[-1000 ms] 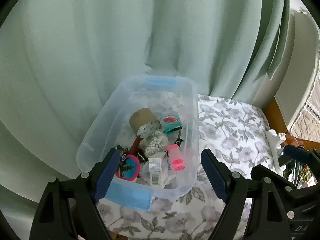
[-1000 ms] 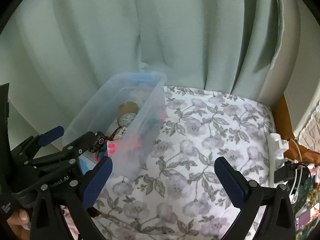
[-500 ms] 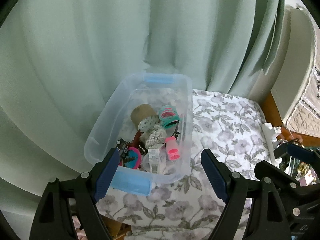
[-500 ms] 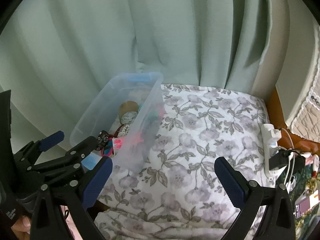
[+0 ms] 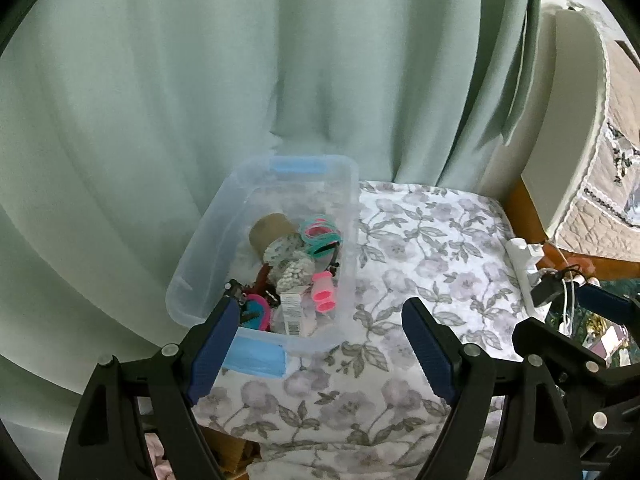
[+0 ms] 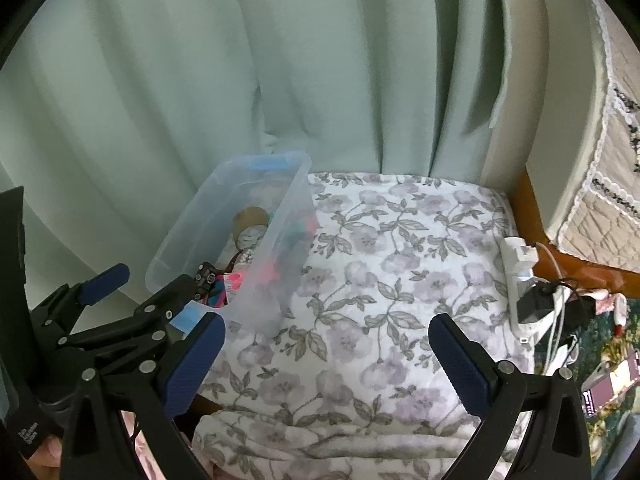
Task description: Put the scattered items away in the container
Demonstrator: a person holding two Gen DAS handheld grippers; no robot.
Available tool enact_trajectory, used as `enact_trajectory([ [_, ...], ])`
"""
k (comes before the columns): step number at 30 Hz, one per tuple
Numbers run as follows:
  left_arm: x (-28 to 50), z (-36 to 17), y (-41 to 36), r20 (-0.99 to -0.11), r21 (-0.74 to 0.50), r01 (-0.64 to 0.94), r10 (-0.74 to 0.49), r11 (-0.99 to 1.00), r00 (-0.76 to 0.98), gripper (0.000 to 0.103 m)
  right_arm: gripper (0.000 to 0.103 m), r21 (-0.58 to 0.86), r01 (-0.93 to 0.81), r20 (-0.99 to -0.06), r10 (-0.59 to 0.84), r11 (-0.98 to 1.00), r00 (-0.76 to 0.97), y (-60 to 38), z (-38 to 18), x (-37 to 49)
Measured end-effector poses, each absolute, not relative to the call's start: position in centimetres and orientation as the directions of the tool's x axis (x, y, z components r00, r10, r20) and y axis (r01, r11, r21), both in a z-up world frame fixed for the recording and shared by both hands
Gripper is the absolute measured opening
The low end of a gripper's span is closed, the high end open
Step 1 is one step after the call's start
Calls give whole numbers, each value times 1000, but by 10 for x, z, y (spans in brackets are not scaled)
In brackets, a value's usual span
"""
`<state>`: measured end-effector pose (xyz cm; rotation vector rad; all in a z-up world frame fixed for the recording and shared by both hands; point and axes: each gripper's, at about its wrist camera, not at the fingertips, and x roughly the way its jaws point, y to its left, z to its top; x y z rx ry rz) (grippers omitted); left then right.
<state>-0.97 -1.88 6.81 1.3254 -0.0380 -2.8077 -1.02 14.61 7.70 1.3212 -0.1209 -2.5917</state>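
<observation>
We are holding our left claw (image 5: 316,348) and right claw (image 6: 326,360) spread and empty above the floral-covered surface (image 6: 400,280); the scattered items (image 5: 296,264) are sitting inside the container (image 5: 348,216), so tidying looks finished.

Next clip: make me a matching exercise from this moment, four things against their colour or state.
Things:
1. box
2. curtain
3. cloth
4. left hand-held gripper

Colour or state:
A. white with grey flowers
B. open, holding nothing
C. clear with blue handles, small items inside
D. pale green

Pairs: 1-C, 2-D, 3-A, 4-B
</observation>
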Motion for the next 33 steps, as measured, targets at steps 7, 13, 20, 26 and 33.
enact_trajectory([
  [7, -10, 70, -13, -773, 36, 9, -34, -999, -634, 84, 103, 167, 147, -787, -222, -975, -576, 152, 80, -5],
  [13, -11, 72, -12, -772, 36, 2, -29, -999, -634, 84, 103, 169, 137, -784, -218, -976, -581, 155, 81, -5],
  [20, -13, 75, -10, -772, 29, -11, -16, -1000, -635, 84, 103, 157, 126, -782, -201, -980, -590, 157, 86, -3],
  [26, -15, 76, -8, -772, 28, -15, -12, -999, -635, 84, 103, 154, 117, -783, -194, -981, -591, 159, 87, -3],
  [33, -17, 76, -10, -775, 25, -10, -13, -1000, -632, 84, 103, 155, 140, -782, -208, -978, -587, 171, 87, -6],
])
